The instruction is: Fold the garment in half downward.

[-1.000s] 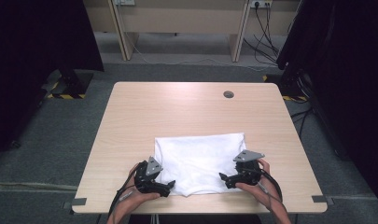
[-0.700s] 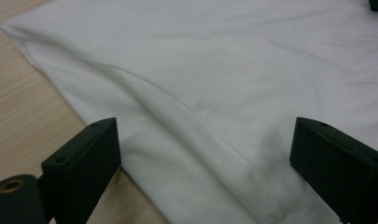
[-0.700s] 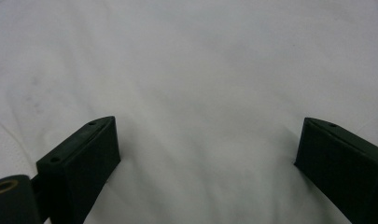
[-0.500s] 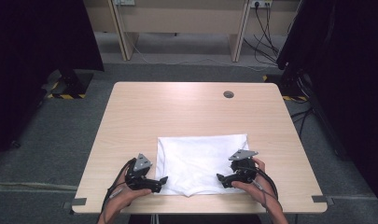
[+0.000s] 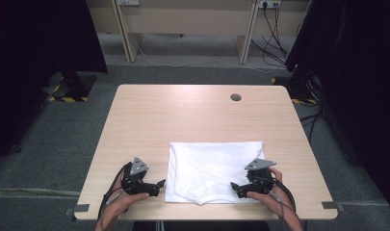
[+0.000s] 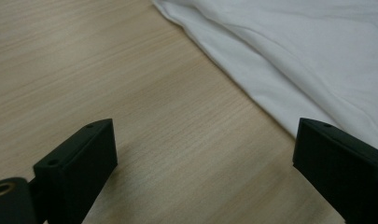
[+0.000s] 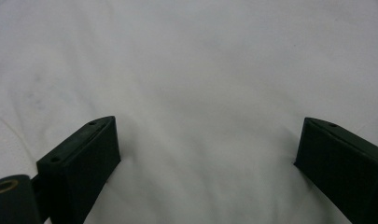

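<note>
A folded white cloth (image 5: 214,168) lies flat on the near half of the wooden table (image 5: 183,115). My left gripper (image 5: 160,184) sits open on bare wood just off the cloth's left edge, its jaws spread wide over the tabletop (image 6: 168,140) with the cloth's hem (image 6: 289,60) at the upper right. My right gripper (image 5: 235,187) rests open over the cloth's near right part. Between its wide jaws there is smooth white fabric (image 7: 205,93).
A round cable hole (image 5: 236,97) sits at the table's far right. Beyond the table stand wooden furniture legs (image 5: 127,38) and hanging cables (image 5: 272,29). Dark curtains flank both sides. The table's near edge (image 5: 207,217) runs just below both hands.
My left gripper has let go of the cloth's left edge and slid left onto bare wood. The cloth now lies flatter. My right gripper stays on its near right part.
</note>
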A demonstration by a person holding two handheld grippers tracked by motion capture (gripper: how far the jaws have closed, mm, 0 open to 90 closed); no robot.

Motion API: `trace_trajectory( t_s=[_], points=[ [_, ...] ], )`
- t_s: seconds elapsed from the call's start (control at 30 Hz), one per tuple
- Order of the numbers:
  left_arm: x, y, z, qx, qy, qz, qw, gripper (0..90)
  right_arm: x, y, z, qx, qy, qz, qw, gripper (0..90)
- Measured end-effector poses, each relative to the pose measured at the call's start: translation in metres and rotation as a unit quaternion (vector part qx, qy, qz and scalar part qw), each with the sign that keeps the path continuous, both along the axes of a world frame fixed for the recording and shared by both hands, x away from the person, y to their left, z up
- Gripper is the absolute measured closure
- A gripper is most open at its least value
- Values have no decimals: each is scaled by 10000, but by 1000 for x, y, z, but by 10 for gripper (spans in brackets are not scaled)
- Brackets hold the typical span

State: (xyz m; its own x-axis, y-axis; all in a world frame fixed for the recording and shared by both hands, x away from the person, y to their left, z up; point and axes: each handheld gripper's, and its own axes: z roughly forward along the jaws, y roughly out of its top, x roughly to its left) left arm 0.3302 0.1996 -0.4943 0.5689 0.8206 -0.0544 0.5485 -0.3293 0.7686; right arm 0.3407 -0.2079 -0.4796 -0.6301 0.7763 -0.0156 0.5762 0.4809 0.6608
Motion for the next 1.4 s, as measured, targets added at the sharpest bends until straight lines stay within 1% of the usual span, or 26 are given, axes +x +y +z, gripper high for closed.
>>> trace_trajectory(
  t_s=[0.07,0.2,0.4,0.6,0.93,1.4],
  points=[
    [0,1,0,-16,18,5,10000,47,-2,-5,0,-3,-2,-30,10000,62],
    [-1,4,-1,103,79,45,9999,44,-5,-10,0,-6,3,-78,10000,62],
    [-2,7,-1,139,81,39,9999,40,-9,-18,0,-4,-3,-91,10000,62],
    [-2,5,-2,309,51,14,9995,29,-12,-23,0,17,-28,-135,9999,62],
    [-2,5,-2,310,64,37,9995,16,-13,-25,-1,6,-49,-154,9999,57],
    [-1,4,-2,318,83,30,9995,0,-12,-25,-1,24,-42,-107,9999,48]
  ],
)
